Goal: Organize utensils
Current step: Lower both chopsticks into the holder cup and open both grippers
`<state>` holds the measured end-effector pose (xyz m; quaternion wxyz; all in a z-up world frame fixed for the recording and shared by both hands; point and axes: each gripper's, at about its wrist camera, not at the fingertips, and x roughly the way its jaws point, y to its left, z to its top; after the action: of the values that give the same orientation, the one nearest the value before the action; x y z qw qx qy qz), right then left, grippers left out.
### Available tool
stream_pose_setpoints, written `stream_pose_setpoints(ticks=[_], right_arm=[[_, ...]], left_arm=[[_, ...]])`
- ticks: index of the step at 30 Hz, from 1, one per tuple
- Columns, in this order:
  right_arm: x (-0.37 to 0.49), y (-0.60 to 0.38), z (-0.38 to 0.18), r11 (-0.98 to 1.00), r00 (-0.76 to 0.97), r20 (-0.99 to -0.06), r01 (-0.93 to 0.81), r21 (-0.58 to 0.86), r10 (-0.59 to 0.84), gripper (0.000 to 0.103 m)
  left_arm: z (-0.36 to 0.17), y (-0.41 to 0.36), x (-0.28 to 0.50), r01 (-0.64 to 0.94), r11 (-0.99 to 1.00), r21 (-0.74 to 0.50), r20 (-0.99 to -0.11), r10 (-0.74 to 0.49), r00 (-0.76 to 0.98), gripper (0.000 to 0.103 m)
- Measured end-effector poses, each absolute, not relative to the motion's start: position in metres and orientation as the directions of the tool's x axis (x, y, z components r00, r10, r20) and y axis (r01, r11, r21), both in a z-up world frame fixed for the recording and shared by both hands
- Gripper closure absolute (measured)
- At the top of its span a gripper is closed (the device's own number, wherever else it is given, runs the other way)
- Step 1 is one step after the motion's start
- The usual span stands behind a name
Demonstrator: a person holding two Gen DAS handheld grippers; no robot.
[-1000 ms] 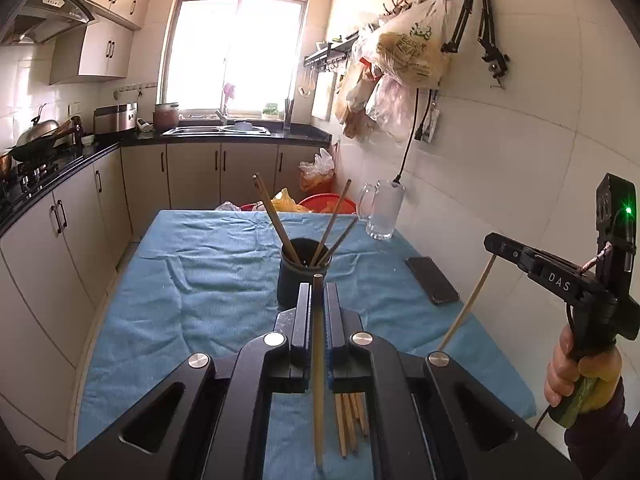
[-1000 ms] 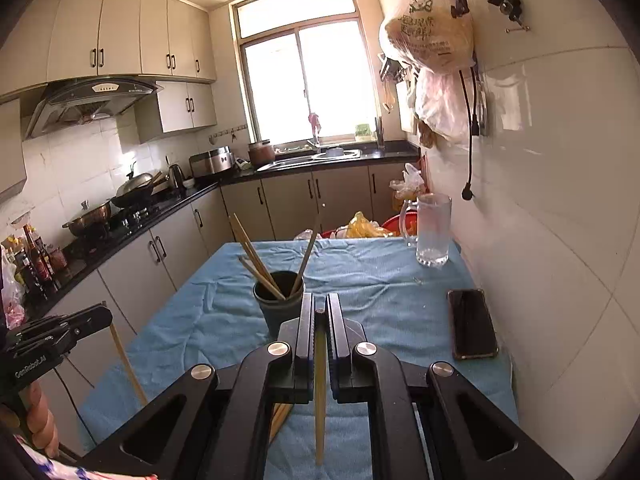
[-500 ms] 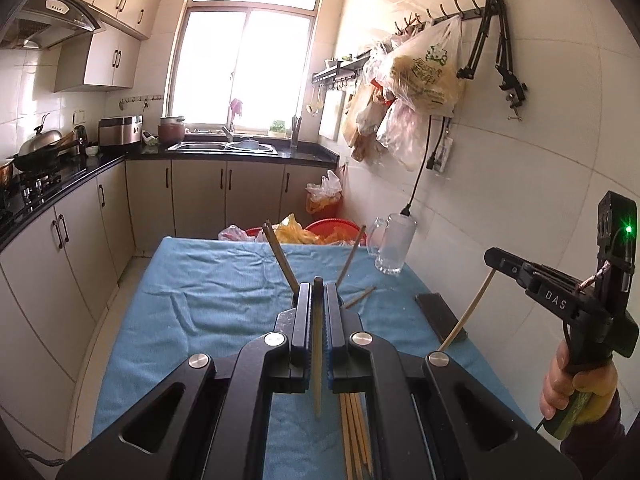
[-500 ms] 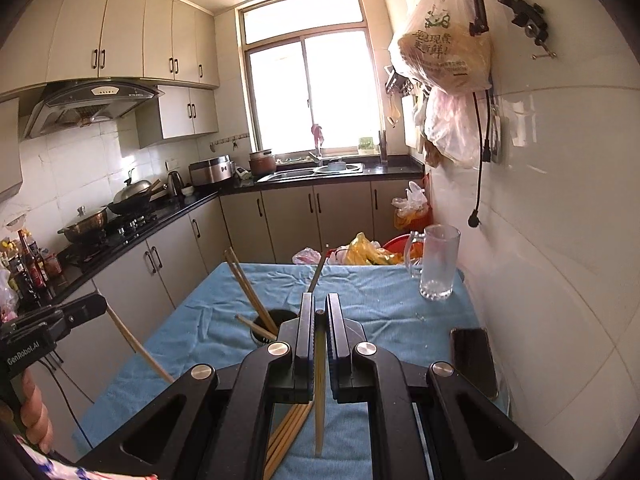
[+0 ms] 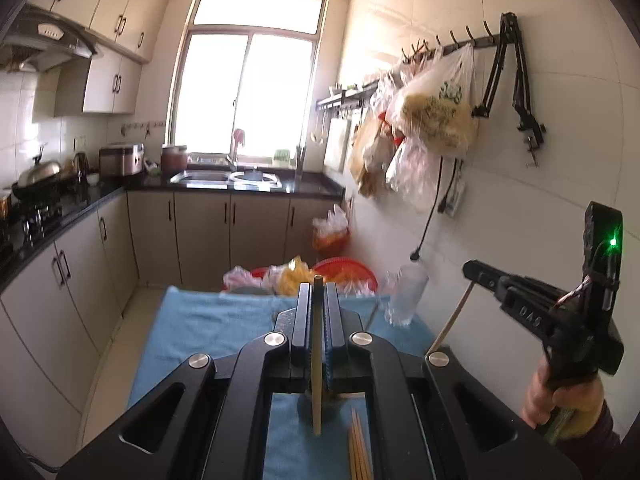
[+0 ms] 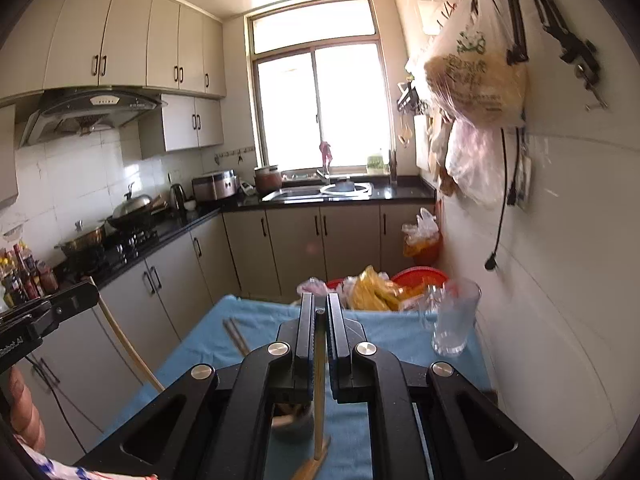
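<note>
My left gripper [image 5: 318, 294] is shut on a wooden chopstick [image 5: 317, 360] that hangs down between its fingers, high above the blue-clothed table [image 5: 208, 332]. My right gripper [image 6: 320, 306] is likewise shut on a chopstick [image 6: 319, 380]. Each gripper also shows in the other's view: the right gripper [image 5: 472, 272] with its chopstick [image 5: 450, 324], the left gripper [image 6: 90, 294] with its chopstick [image 6: 126, 348]. The dark utensil cup [image 6: 294, 418] is mostly hidden under the right jaws; chopsticks in it [image 6: 236, 336] poke out. Loose chopsticks [image 5: 359, 450] lie on the cloth.
A glass mug [image 6: 454, 320] stands at the table's far right by the tiled wall [image 6: 540, 280]. Red basins and plastic bags [image 5: 320, 276] sit beyond the far edge. Bags hang from wall hooks [image 5: 432, 116]. Cabinets and counter [image 5: 80, 248] run along the left.
Both grippers have risen and drawn back with their chopsticks still clamped. The cup has dropped from mid-view to beneath the jaws, and the phone on the table is out of sight.
</note>
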<state>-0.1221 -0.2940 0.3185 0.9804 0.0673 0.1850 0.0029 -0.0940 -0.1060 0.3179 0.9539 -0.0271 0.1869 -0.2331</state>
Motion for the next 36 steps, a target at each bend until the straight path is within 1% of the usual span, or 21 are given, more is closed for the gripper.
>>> stream_pose_setpoints(ticks=[4, 7, 14, 18, 21, 23, 24, 25, 26, 27, 28, 30, 33, 36], right_arm=[[-0.099, -0.291, 0.327, 0.991, 0.941, -0.339, 0.031, 0.131, 0.016, 0.098], [-0.079, -0.292, 0.323, 0.988, 0.94, -0.34, 0.038, 0.151, 0.016, 0.098], [-0.052, -0.298, 0.295, 0.97, 0.925, -0.375, 0.035, 0.24, 0.059, 0.097], [-0.04, -0.295, 0.274, 0.967, 0.902, -0.421, 0.013, 0.253, 0.098, 0.097], [-0.033, -0.294, 0.256, 0.968, 0.884, -0.455, 0.015, 0.249, 0.104, 0.097], [-0.03, -0.296, 0.248, 0.965, 0.876, -0.47, 0.019, 0.263, 0.11, 0.096], [-0.029, -0.298, 0.245, 0.962, 0.872, -0.476, 0.022, 0.273, 0.116, 0.093], [-0.029, -0.299, 0.243, 0.959, 0.869, -0.48, 0.024, 0.282, 0.119, 0.086], [-0.028, -0.301, 0.243, 0.958, 0.869, -0.481, 0.028, 0.286, 0.118, 0.082], [-0.03, -0.303, 0.242, 0.958, 0.87, -0.481, 0.036, 0.286, 0.111, 0.075], [-0.032, -0.305, 0.243, 0.958, 0.871, -0.48, 0.04, 0.285, 0.106, 0.072], [-0.038, -0.307, 0.246, 0.958, 0.874, -0.476, 0.044, 0.284, 0.101, 0.071], [-0.056, -0.309, 0.249, 0.961, 0.878, -0.47, 0.049, 0.271, 0.087, 0.064], [-0.078, -0.308, 0.246, 0.968, 0.869, -0.486, 0.032, 0.25, 0.096, 0.063]], left_arm=[[0.333, -0.123, -0.07, 0.429, 0.894, -0.129, -0.324, -0.447, 0.834, 0.099], [0.331, -0.14, -0.05, 0.425, 0.898, -0.117, -0.338, -0.438, 0.833, 0.099], [0.296, -0.171, -0.007, 0.417, 0.902, -0.11, -0.429, -0.422, 0.799, 0.099], [0.268, -0.177, 0.009, 0.409, 0.904, -0.127, -0.493, -0.415, 0.765, 0.098], [0.26, -0.174, 0.009, 0.406, 0.904, -0.135, -0.505, -0.415, 0.757, 0.098], [0.26, -0.172, 0.007, 0.407, 0.904, -0.129, -0.5, -0.414, 0.761, 0.095], [0.262, -0.17, 0.003, 0.406, 0.905, -0.122, -0.492, -0.411, 0.767, 0.091], [0.264, -0.169, 0.001, 0.405, 0.907, -0.118, -0.486, -0.408, 0.772, 0.084], [0.266, -0.167, -0.001, 0.402, 0.908, -0.114, -0.48, -0.405, 0.778, 0.079], [0.268, -0.165, -0.004, 0.398, 0.911, -0.111, -0.47, -0.401, 0.786, 0.071], [0.271, -0.162, -0.008, 0.393, 0.913, -0.112, -0.458, -0.398, 0.795, 0.068], [0.277, -0.155, -0.017, 0.388, 0.915, -0.113, -0.439, -0.396, 0.806, 0.068], [0.283, -0.144, -0.027, 0.38, 0.917, -0.119, -0.426, -0.393, 0.815, 0.065], [0.284, -0.126, -0.043, 0.36, 0.925, -0.122, -0.409, -0.377, 0.831, 0.061]])
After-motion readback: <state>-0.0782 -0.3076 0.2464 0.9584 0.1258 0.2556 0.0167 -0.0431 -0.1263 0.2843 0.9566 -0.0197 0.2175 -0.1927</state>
